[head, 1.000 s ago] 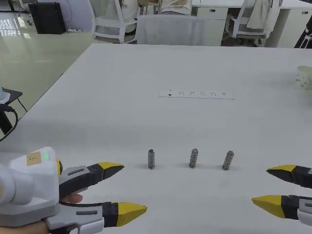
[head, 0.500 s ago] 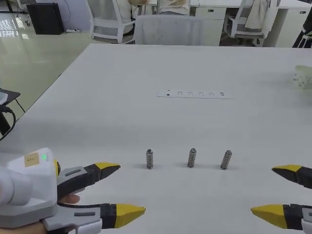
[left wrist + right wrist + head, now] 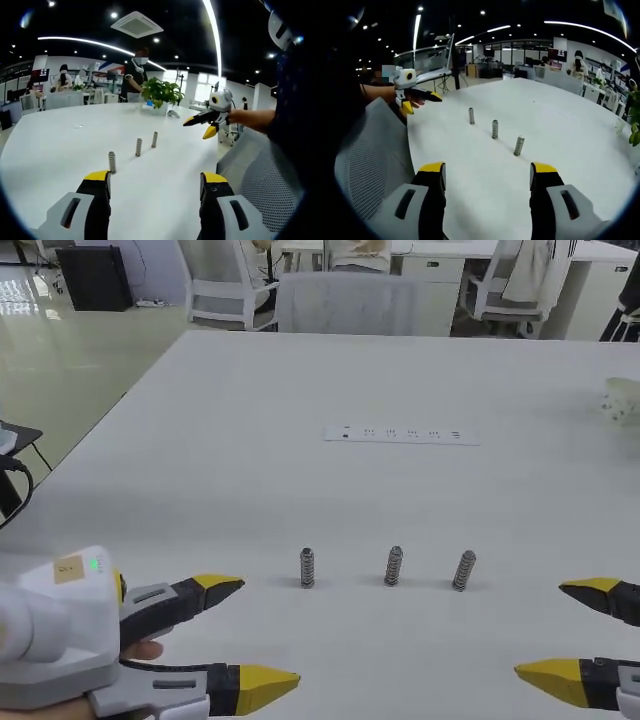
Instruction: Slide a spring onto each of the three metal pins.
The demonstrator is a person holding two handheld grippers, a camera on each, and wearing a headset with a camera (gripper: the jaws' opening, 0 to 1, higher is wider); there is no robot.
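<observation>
Three metal pins stand in a row on the white table, each with a spring coiled around it: the left one (image 3: 307,567), the middle one (image 3: 394,565) and the right one (image 3: 465,569). The same row appears in the left gripper view, nearest spring (image 3: 112,162), and in the right gripper view, nearest spring (image 3: 519,145). My left gripper (image 3: 245,632) hovers open at the lower left, short of the left pin, holding nothing. My right gripper (image 3: 565,632) is open at the lower right, beside the right pin, also holding nothing.
A flush white socket strip (image 3: 401,434) lies in the table's middle, beyond the pins. A pale object (image 3: 622,400) sits at the right edge. Office chairs (image 3: 345,302) stand behind the far edge. A potted plant (image 3: 160,93) sits farther along the table.
The right gripper has drawn back slightly toward the lower right edge. The left gripper and the three sprung pins stay as they were.
</observation>
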